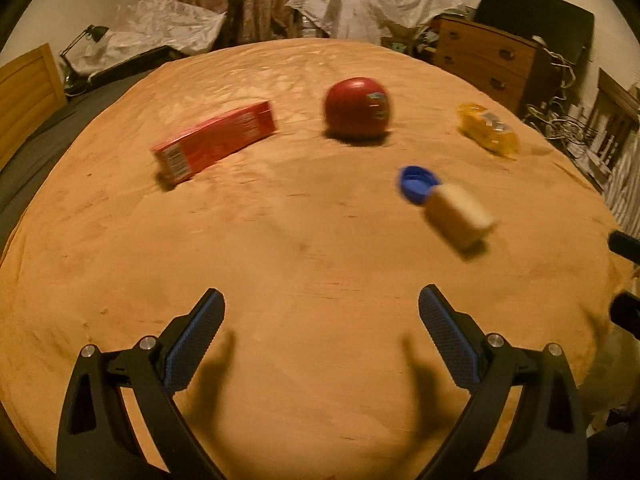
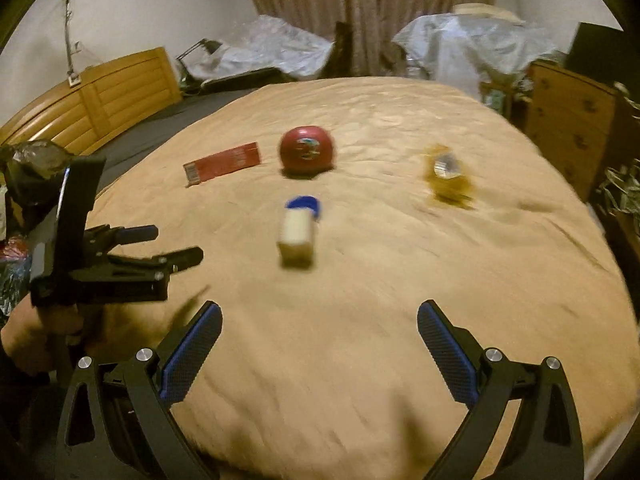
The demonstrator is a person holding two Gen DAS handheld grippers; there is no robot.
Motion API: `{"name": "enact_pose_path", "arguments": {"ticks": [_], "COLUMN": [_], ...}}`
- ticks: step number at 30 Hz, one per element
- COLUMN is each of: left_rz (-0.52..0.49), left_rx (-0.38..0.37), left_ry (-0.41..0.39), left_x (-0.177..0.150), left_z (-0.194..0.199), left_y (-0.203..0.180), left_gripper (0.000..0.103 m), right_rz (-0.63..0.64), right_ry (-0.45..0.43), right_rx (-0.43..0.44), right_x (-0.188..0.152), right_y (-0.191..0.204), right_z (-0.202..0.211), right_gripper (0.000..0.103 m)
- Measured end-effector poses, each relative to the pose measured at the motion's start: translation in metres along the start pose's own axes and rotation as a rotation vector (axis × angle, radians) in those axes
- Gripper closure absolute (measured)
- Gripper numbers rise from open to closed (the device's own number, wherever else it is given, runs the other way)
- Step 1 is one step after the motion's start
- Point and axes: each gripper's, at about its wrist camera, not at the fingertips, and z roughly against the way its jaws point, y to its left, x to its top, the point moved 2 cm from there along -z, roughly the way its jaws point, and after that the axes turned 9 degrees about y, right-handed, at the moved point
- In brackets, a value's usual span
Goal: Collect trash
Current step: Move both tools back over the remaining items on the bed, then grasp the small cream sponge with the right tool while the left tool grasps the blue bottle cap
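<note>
Several trash items lie on a tan blanket (image 1: 280,264): a flat red carton (image 1: 214,142) (image 2: 222,162), a round red container (image 1: 357,107) (image 2: 307,150), a crumpled yellow wrapper (image 1: 488,129) (image 2: 446,178), a blue cap (image 1: 418,183) (image 2: 306,203) and a small beige box (image 1: 460,216) (image 2: 297,238) touching the cap. My left gripper (image 1: 320,312) is open and empty, low over the near blanket; it also shows from the side in the right wrist view (image 2: 176,246). My right gripper (image 2: 319,318) is open and empty, short of the beige box.
The blanket (image 2: 360,320) covers a bed with a wooden headboard (image 2: 100,96) at left. A wooden dresser (image 1: 488,56) (image 2: 572,120) stands at the far right. Plastic-covered heaps (image 1: 360,0) and a curtain line the back wall. A dark bag (image 2: 28,168) sits at the left edge.
</note>
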Motion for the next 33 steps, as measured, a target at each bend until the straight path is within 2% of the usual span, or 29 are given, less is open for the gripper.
{"name": "enact_pose_path", "arguments": {"ticks": [3,4,5,9,11,13,14,20,28,31,33], "left_rz": [-0.007,-0.015,-0.022,-0.050,-0.067,-0.082,-0.086,-0.155,-0.187,-0.181,-0.170], "left_rx": [0.016,0.016,0.018,0.014,0.006,-0.012,-0.019,-0.065,-0.087,-0.086,-0.073], "left_ry": [0.000,0.005,0.008,0.029,0.035,0.037,0.038,0.023,0.032,0.042,0.035], "left_x": [0.003,0.005,0.006,0.011,0.013,0.018,0.020,0.040,0.063,0.069,0.073], "left_z": [-0.006,-0.009,-0.012,-0.024,-0.027,-0.030,-0.031,-0.034,-0.058,-0.066,-0.069], "left_y": [0.015,0.018,0.020,0.019,0.015,0.008,0.005,-0.031,-0.073,-0.080,-0.081], "left_gripper": [0.009,0.009,0.009,0.009,0.009,0.009,0.009,0.009,0.009,0.016,0.020], "right_rz": [0.039,0.053,0.065,0.092,0.093,0.097,0.096,0.039,-0.077,-0.087,-0.081], "right_ry": [0.026,0.041,0.057,0.111,0.137,0.158,0.162,0.129,0.131,0.137,0.135], "right_rx": [0.015,0.016,0.011,-0.009,-0.019,-0.032,-0.027,-0.027,-0.099,-0.084,-0.085], "right_x": [0.027,0.035,0.044,0.068,0.070,0.066,0.064,0.047,0.021,0.016,0.017], "right_y": [0.017,0.021,0.025,0.032,0.030,0.025,0.022,-0.007,-0.064,-0.072,-0.072], "right_z": [-0.035,-0.046,-0.058,-0.097,-0.109,-0.115,-0.116,-0.091,-0.063,-0.064,-0.063], "right_gripper": [0.020,0.032,0.037,0.042,0.056,0.063,0.070,0.071,0.071,0.070,0.065]}}
